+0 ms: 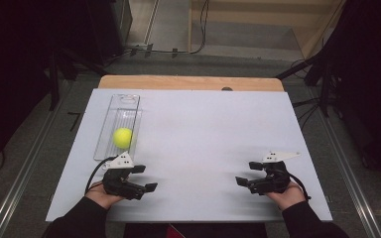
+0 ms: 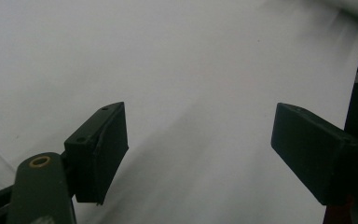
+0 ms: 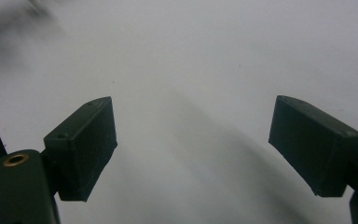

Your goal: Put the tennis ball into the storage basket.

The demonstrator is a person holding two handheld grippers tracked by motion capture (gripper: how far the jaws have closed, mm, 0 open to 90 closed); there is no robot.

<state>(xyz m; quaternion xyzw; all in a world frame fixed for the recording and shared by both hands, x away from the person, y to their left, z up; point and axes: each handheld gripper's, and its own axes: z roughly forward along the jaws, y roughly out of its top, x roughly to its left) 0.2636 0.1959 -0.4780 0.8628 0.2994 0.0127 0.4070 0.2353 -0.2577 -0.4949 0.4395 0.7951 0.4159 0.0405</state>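
The yellow ball [image 1: 122, 138] sits left of centre in the high view, inside a clear plastic tray [image 1: 126, 102] that runs up and down the frame along the left part of the white table [image 1: 203, 139]. The ball lies in the lower half of the tray, near its right wall, and nothing is touching it.

Your left gripper [image 1: 145, 178] is at the lower left of that frame, just below the tray's near end and apart from it, pointing toward the middle of the table. Its jaws stand apart with nothing between them; in the left gripper view [image 2: 193, 154] you see bare white surface in the gap between the two black pads [image 2: 107, 149].

Your right gripper [image 1: 248, 173] is at the lower right of the high view, well apart from the ball and the tray, pointing inward toward the left one. Its jaws are also apart and hold nothing, and the right gripper view [image 3: 191, 149] shows plain table between them.

Both of your hands rest near the bottom edge of the table, with dark sleeves coming in from the bottom of the frame.
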